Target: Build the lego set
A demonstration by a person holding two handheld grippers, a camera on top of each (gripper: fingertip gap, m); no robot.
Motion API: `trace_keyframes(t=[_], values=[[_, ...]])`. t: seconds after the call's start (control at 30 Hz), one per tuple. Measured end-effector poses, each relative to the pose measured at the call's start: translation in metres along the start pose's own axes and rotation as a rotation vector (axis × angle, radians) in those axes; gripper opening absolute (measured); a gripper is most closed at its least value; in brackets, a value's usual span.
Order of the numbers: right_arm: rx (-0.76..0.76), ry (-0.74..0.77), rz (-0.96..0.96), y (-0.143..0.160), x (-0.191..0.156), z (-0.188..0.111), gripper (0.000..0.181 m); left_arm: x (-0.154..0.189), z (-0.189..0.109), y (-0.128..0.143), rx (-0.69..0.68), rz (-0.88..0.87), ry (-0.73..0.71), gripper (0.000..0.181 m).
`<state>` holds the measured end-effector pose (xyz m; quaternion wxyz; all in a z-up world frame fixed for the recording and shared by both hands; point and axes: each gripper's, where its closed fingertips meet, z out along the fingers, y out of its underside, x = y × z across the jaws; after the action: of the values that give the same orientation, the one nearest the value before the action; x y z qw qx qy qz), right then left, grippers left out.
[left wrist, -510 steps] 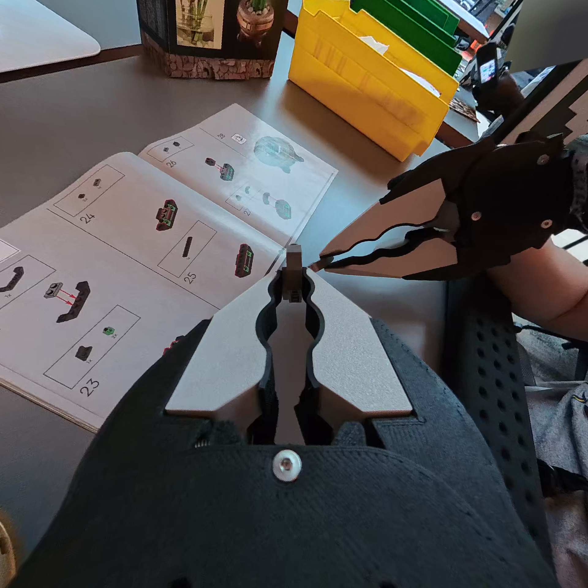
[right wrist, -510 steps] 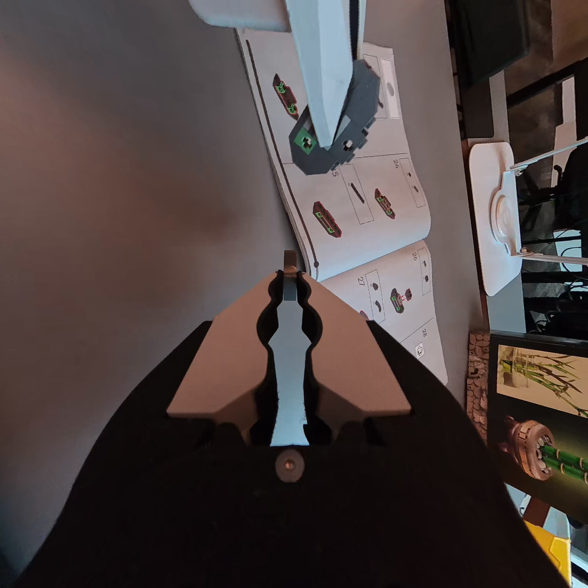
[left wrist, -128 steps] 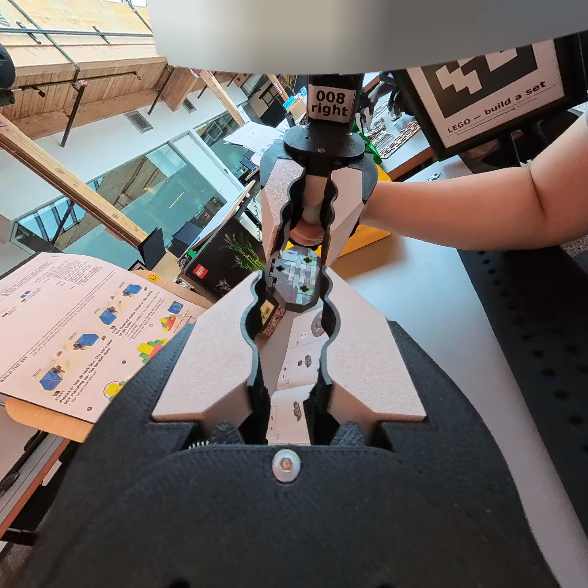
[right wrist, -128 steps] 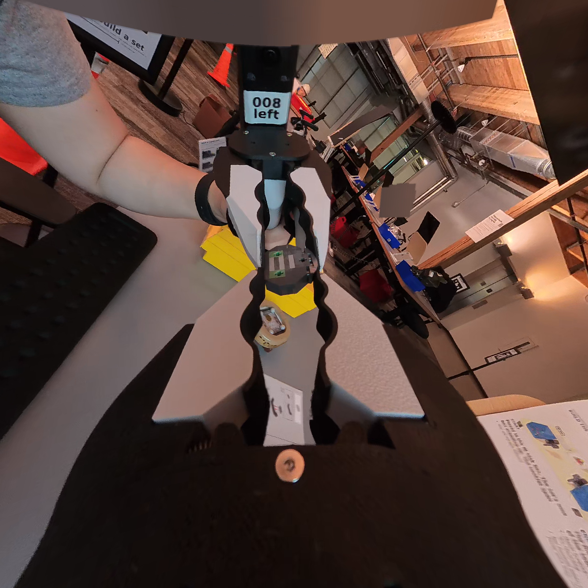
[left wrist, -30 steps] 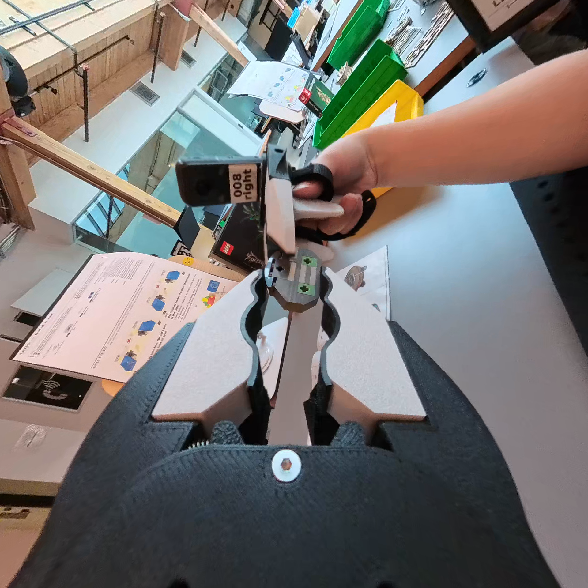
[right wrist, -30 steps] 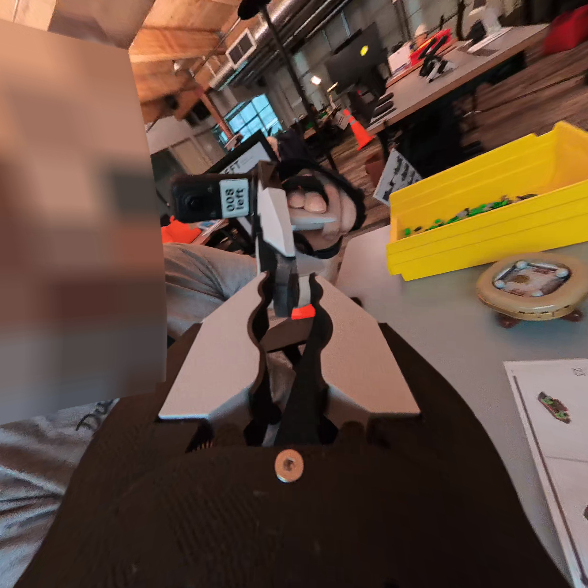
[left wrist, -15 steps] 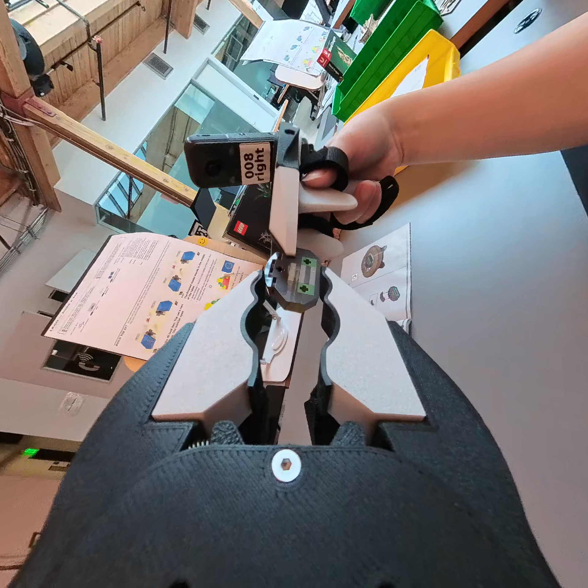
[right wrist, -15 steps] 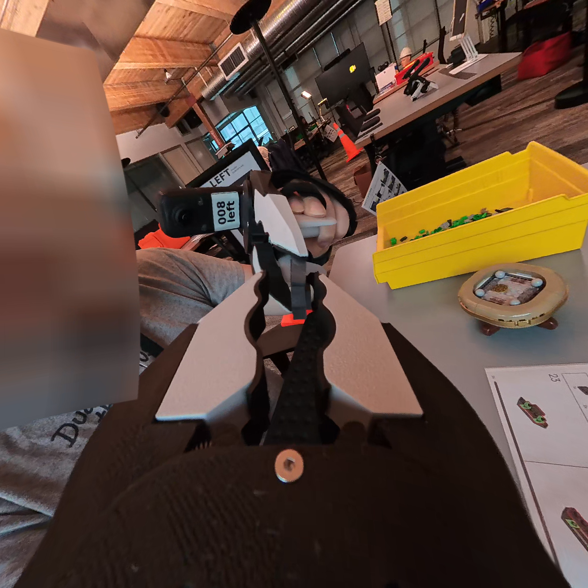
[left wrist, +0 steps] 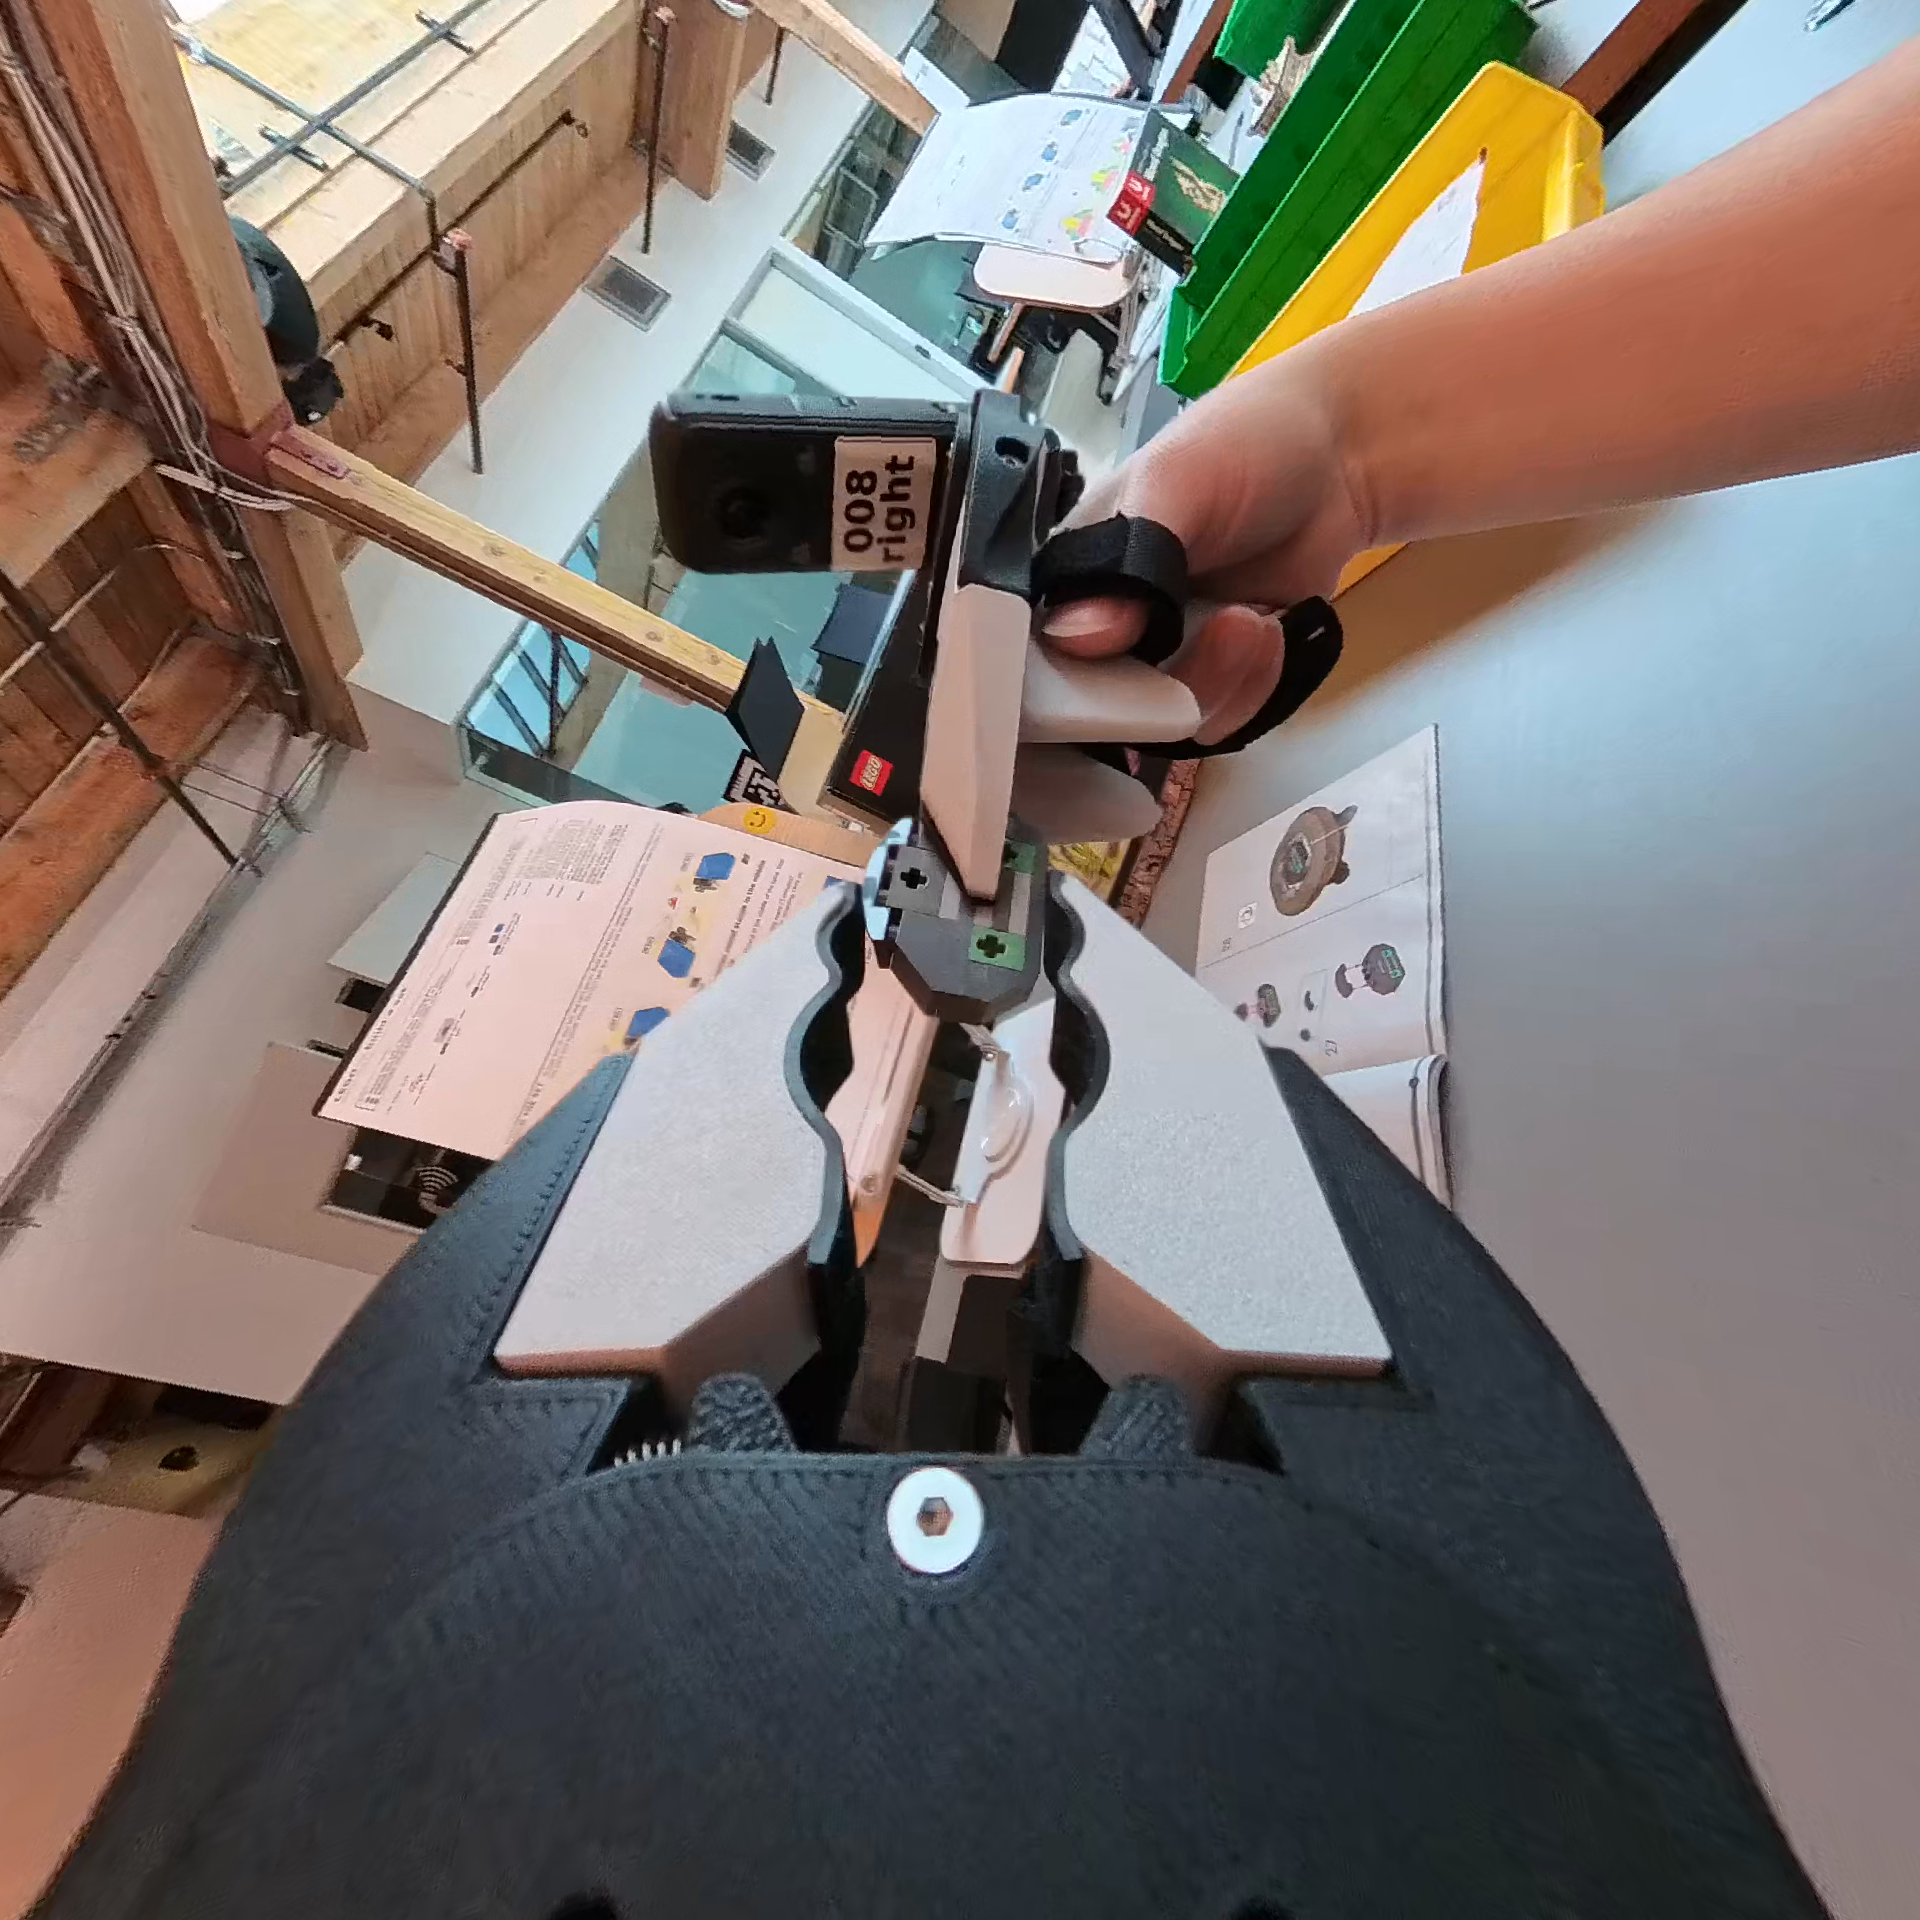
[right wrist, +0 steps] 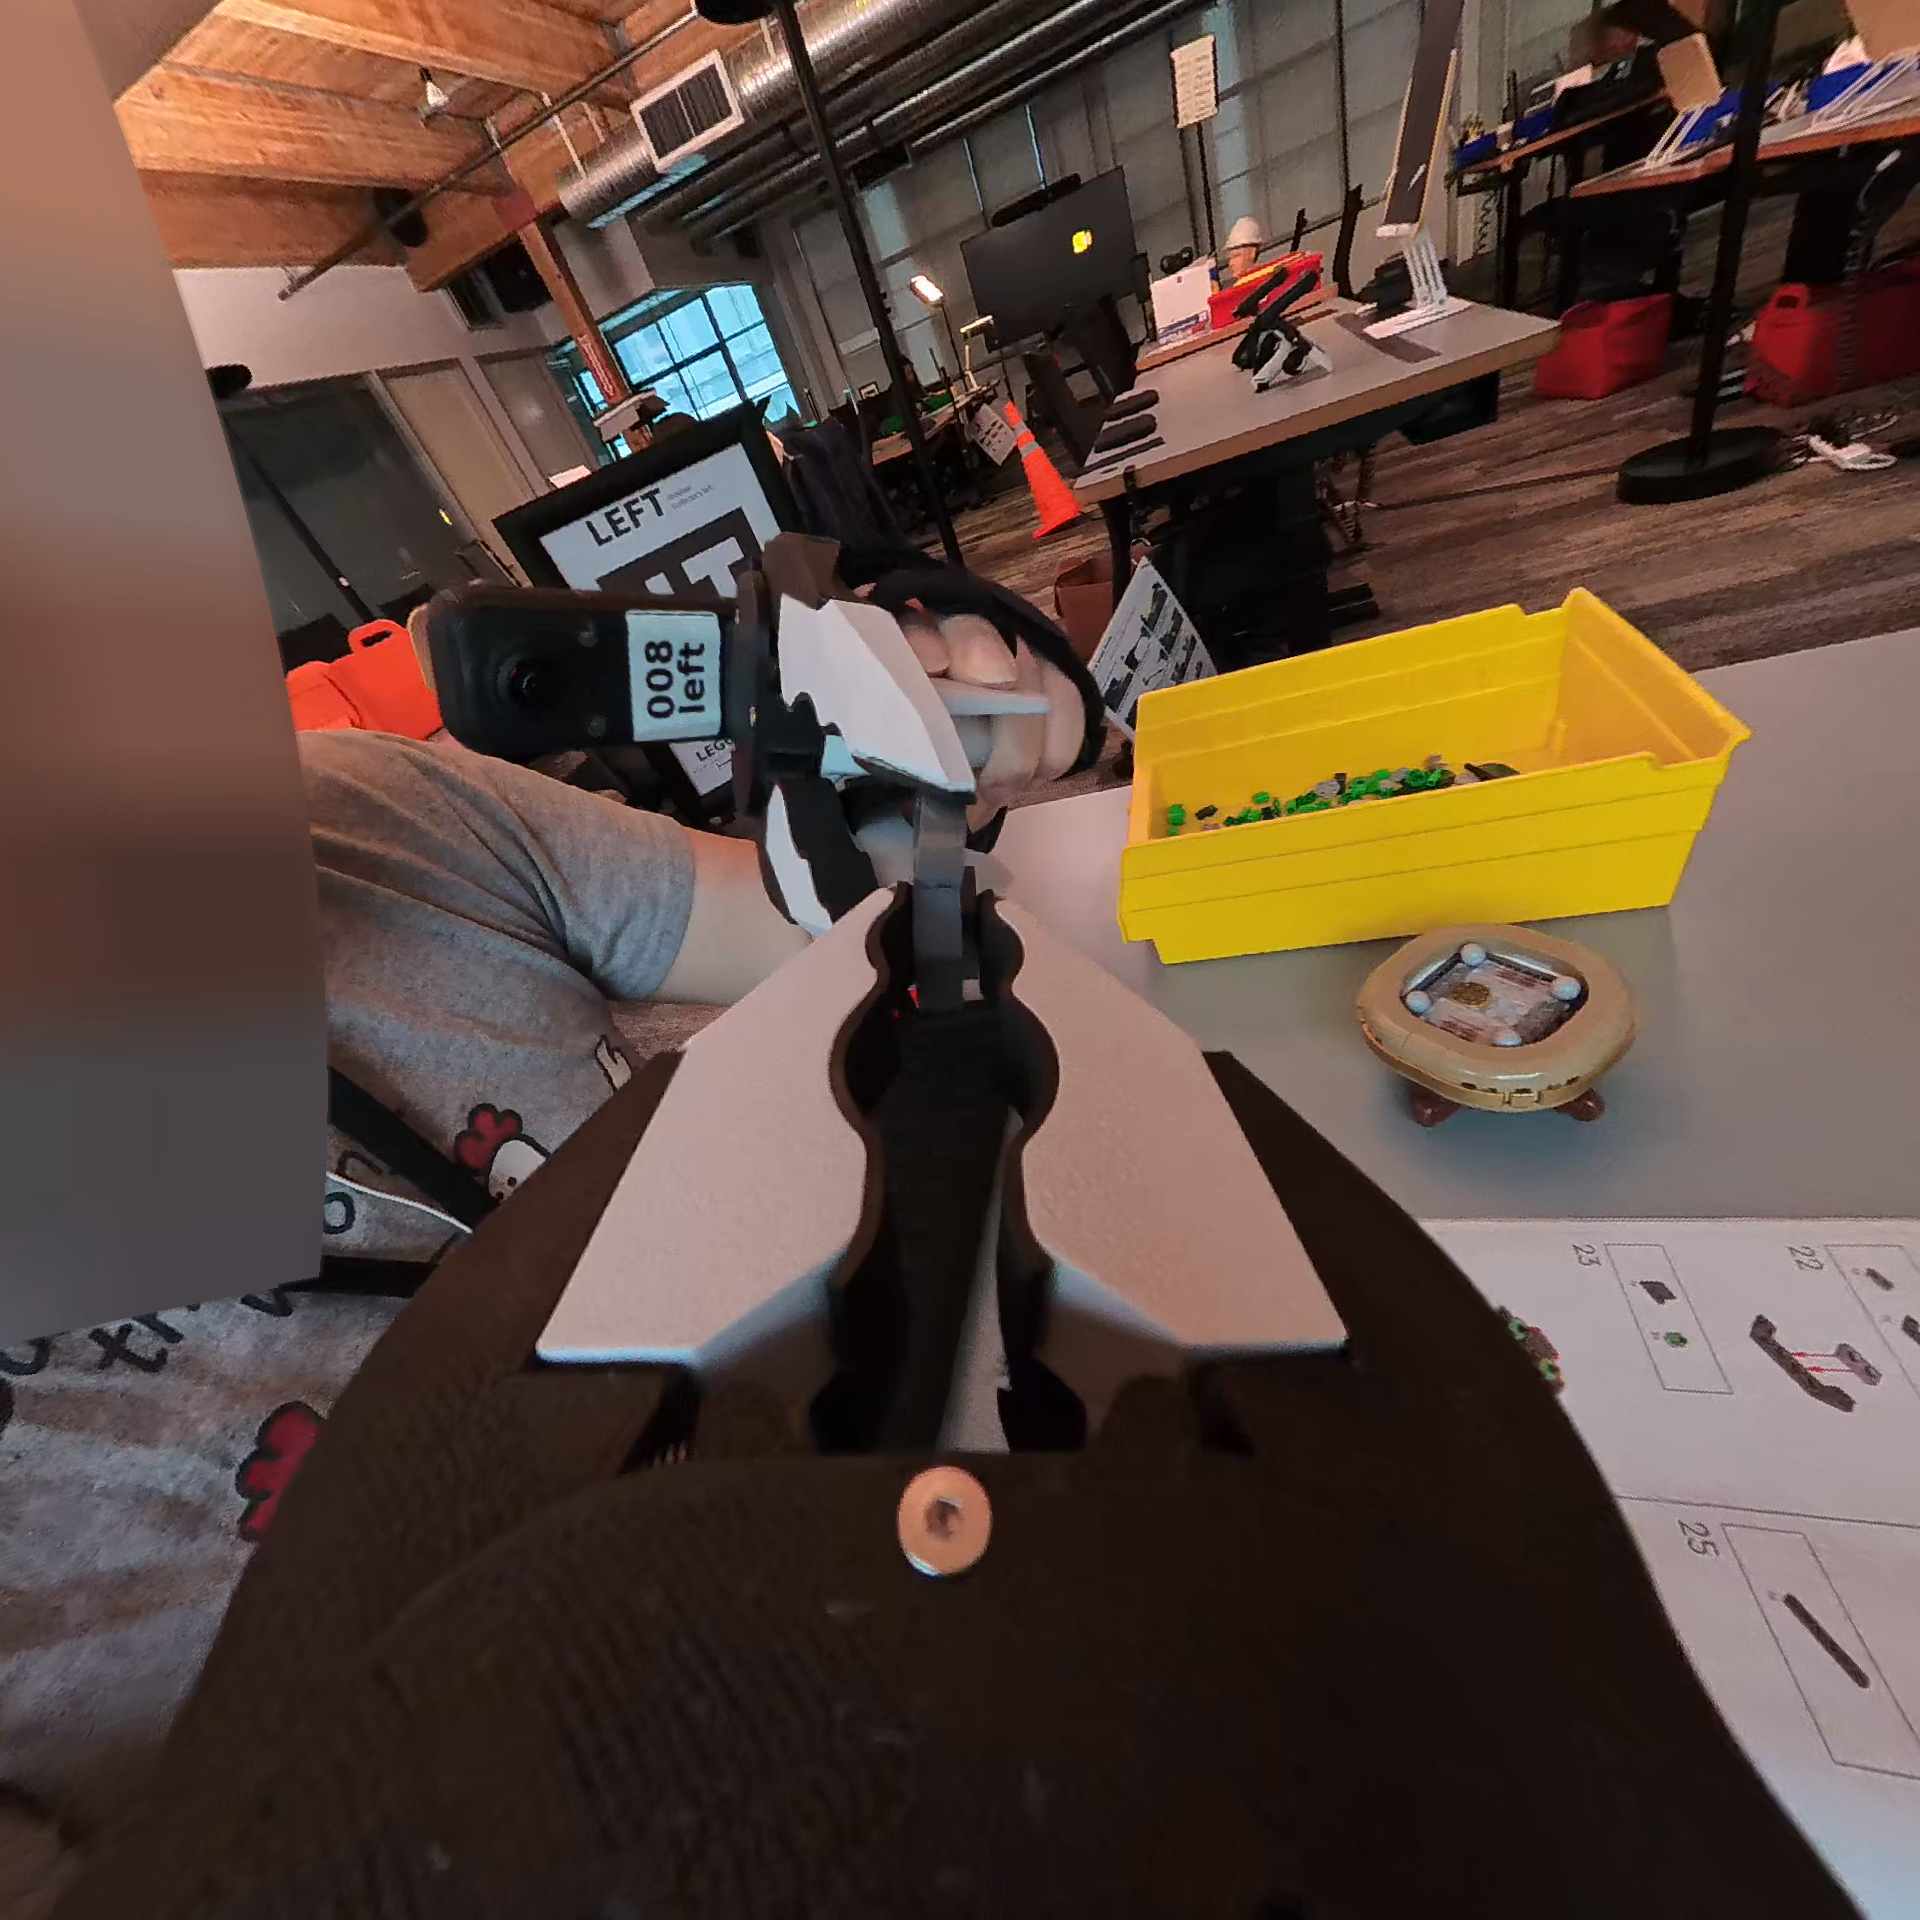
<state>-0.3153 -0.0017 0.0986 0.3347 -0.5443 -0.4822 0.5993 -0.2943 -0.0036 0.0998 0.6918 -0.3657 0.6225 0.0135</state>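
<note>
A flat dark grey lego assembly [left wrist: 951, 951] with green studded pieces is held up in the air between both grippers. My left gripper [left wrist: 956, 914] is shut on its two side edges, with its flat face toward the left camera. My right gripper [right wrist: 940, 914] comes in from above and is shut across the assembly's thickness. In the left wrist view the right gripper [left wrist: 977, 888] shows side-on, with its tip on the middle of the face. In the right wrist view the assembly [right wrist: 935, 862] shows edge-on and the left gripper [right wrist: 904, 852] grips it from the left.
On the grey table stand a yellow bin [right wrist: 1403, 862] with green and grey pieces, a round tan lego base [right wrist: 1496, 1070] on brown feet, and the open instruction booklet [right wrist: 1714, 1403]. The lego box [left wrist: 883, 748] and green bins [left wrist: 1351, 135] stand farther off. The person's torso is close on the left. My two grippers' fingertips are within a few centimetres of each other.
In the last second my right gripper's fingers have closed onto the assembly's edge. My left gripper kept its hold. Seventeen seconds ago both were low over the booklet.
</note>
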Motion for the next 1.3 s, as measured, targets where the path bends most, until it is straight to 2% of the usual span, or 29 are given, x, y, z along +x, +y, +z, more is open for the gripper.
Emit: trace_keyframes(t=[0.4,0.53,0.63,0.73,0.83,0.93,1.0,1.1,1.3], values=[[0.046,-0.017,0.064,-0.005,0.005,-0.003,0.009,-0.006,0.001,0.0,0.026,0.013,-0.069,0.033],[0.065,-0.007,0.048,-0.007,0.008,-0.006,0.01,-0.01,0.001,-0.001,0.041,-0.042,-0.083,0.047],[0.1,0.003,-0.031,-0.012,0.009,-0.012,0.01,-0.013,-0.002,-0.001,0.071,-0.205,-0.054,0.056],[0.139,0.047,-0.2,-0.016,0.01,-0.019,0.01,-0.015,-0.005,0.008,0.121,-0.565,0.016,0.062],[0.18,0.075,-0.276,-0.02,0.012,-0.019,0.009,-0.007,-0.002,0.019,0.201,-0.912,0.125,0.048],[0.24,0.082,-0.279,-0.024,0.016,-0.014,0.009,-0.001,0.0,0.024,0.303,-1.105,0.173,0.033],[0.234,0.062,-0.274,-0.02,0.016,-0.006,0.009,-0.007,-0.002,0.025,0.393,-1.185,0.142,0.023],[0.194,0.076,-0.273,-0.012,0.022,0.003,0.009,-0.019,-0.01,0.026,0.502,-1.24,0.098,0.019],[0.157,0.078,-0.264,-0.003,0.026,0.018,0.009,-0.015,-0.015,0.029,0.496,-1.123,0.038,0.009]])
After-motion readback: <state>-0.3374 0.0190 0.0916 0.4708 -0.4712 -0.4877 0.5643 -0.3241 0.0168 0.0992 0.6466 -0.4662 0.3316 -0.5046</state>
